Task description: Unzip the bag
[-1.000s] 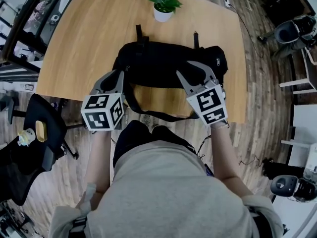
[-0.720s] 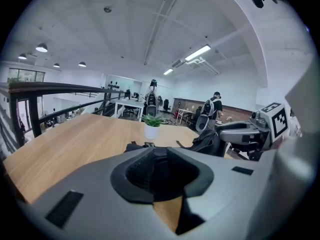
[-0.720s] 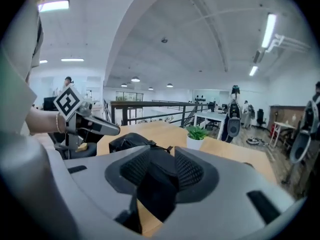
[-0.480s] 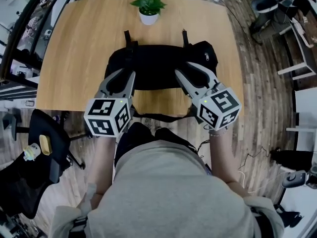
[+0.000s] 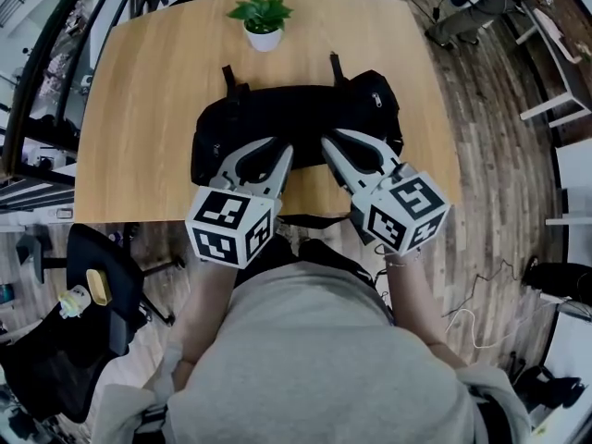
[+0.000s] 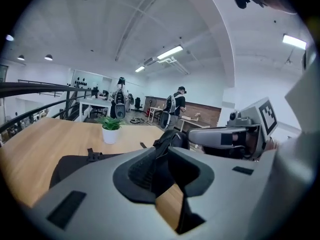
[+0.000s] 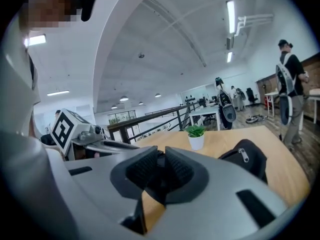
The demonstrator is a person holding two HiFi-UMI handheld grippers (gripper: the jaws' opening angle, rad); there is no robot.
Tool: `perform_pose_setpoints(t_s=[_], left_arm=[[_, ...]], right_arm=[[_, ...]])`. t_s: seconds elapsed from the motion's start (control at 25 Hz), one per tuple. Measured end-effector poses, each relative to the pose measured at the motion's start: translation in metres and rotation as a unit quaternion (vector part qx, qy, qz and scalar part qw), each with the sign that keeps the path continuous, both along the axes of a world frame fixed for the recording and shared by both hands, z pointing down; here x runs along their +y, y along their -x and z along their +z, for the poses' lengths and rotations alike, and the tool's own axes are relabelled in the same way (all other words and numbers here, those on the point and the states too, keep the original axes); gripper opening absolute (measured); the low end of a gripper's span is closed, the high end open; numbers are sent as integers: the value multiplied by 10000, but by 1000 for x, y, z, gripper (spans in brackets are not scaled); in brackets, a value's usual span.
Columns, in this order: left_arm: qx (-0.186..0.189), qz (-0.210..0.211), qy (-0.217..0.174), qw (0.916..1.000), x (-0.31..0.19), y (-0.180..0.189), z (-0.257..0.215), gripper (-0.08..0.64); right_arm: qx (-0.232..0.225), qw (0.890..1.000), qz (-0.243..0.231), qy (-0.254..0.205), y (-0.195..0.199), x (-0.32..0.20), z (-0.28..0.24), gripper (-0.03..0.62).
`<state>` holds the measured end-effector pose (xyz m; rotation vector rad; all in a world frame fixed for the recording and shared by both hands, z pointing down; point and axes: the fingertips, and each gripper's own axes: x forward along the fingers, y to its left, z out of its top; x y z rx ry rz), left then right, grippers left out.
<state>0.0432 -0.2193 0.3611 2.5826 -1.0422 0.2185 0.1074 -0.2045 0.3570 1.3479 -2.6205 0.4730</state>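
A black bag (image 5: 296, 118) lies across the wooden table (image 5: 139, 109), with a zip pull (image 5: 376, 100) at its right end. My left gripper (image 5: 279, 146) is at the bag's near edge around the middle. Its jaws opened wide and have just closed a little; they stand open with nothing between the pads, and the bag (image 6: 75, 164) shows beyond them. My right gripper (image 5: 331, 139) sits just to its right. Its jaws have just been closing, and dark bag fabric fills the narrow gap between its pads (image 7: 145, 171). The zip pull (image 7: 243, 155) lies to their right.
A small potted plant (image 5: 262, 21) stands behind the bag near the table's far edge. A black chair (image 5: 83, 276) sits off the table's near left corner. People stand at desks (image 6: 175, 104) in the background. The table's near edge runs just under both grippers.
The left gripper has moved right from the bag's left end to its middle, and its jaws have opened. The right gripper has rolled and its jaws have narrowed onto the bag.
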Motion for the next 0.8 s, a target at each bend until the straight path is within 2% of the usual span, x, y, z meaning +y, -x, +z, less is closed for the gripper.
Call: perform_pose_setpoints(t_s=[0.12,0.24,0.36,0.48,0.8], left_arm=[[3,66,-35,10000,5,-7,-2,63],[64,169,5,9998,12,-14,2,46],[113,217,37,9997,18,-19,6,36],[-30,122,-12,9999,22,-21,10,21],[-121,-50,118,9998,18,-17,16,17]], right_arm=[[-110,9999,19,-3,4,6,1,7],[-391,9992,-80,-45,11,13,2,6],[-464,9989,-17,-37,14,18,2,5],[-549,9984,36,-96,13,22,1,5],[-355,9993,93,49,15,26,15,5]])
